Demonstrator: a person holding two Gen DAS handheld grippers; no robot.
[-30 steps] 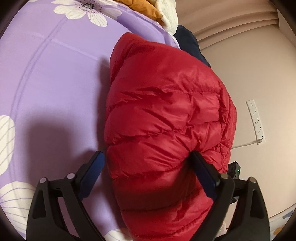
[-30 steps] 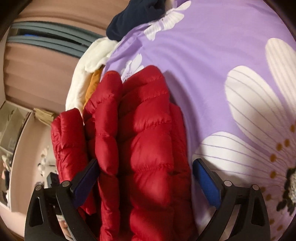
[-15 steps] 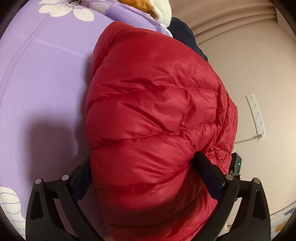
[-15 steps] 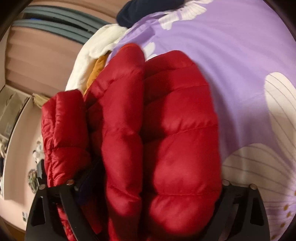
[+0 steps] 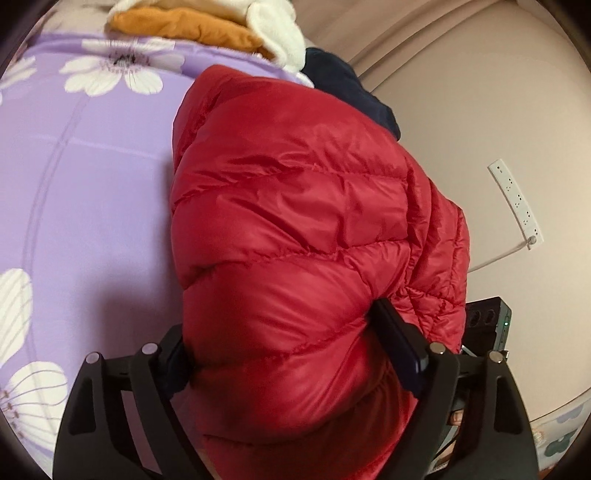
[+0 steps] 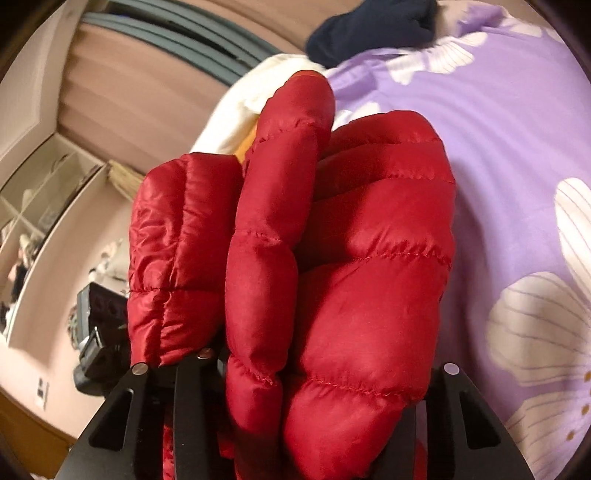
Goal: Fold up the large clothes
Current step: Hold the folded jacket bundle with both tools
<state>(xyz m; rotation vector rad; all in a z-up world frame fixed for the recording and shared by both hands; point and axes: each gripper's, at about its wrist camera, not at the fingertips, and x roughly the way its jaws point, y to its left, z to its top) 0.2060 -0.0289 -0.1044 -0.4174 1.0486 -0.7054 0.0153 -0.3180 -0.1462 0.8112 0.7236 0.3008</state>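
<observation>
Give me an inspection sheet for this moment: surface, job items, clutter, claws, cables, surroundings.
Surface: purple floral bedsheet, bare beside the jacket.
Job's things: red puffer jacket, bunched, at the bed's edge.
Clutter: orange garment, white fleece and navy garment at the far end.
Claws: left claw and right claw have just been closing, both pressed into the jacket's padding.
Cables: white power strip with its cord on the floor.
Surroundings: beige floor; black device with a green light.
</observation>
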